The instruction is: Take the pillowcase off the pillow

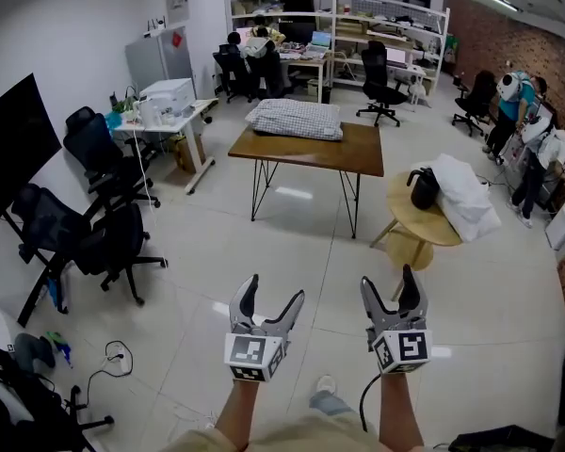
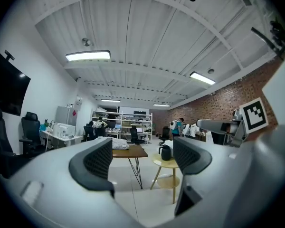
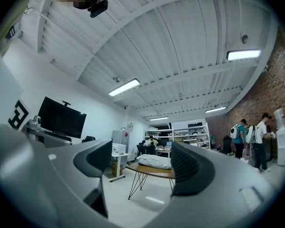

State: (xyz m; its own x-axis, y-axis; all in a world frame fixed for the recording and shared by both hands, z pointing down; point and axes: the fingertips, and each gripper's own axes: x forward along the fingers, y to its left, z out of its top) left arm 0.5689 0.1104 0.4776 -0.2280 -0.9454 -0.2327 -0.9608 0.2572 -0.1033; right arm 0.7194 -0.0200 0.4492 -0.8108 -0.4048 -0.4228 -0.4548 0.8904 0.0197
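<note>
A pillow in a checked pillowcase (image 1: 295,119) lies on the far left part of a brown wooden table (image 1: 356,152) across the room. It shows small in the left gripper view (image 2: 119,144) and the right gripper view (image 3: 155,161). Both grippers are held up close to the person, far from the table. My left gripper (image 1: 271,297) is open, nothing between its jaws. My right gripper (image 1: 389,285) is open and empty too. Through the jaws of each I see only the room.
A round wooden side table (image 1: 424,219) with a black bag (image 1: 424,187) and white bedding (image 1: 466,199) stands right of the brown table. Black office chairs (image 1: 99,238) cluster at left. Cables (image 1: 108,365) lie on the floor. People (image 1: 518,97) stand at far right; desks and shelves line the back.
</note>
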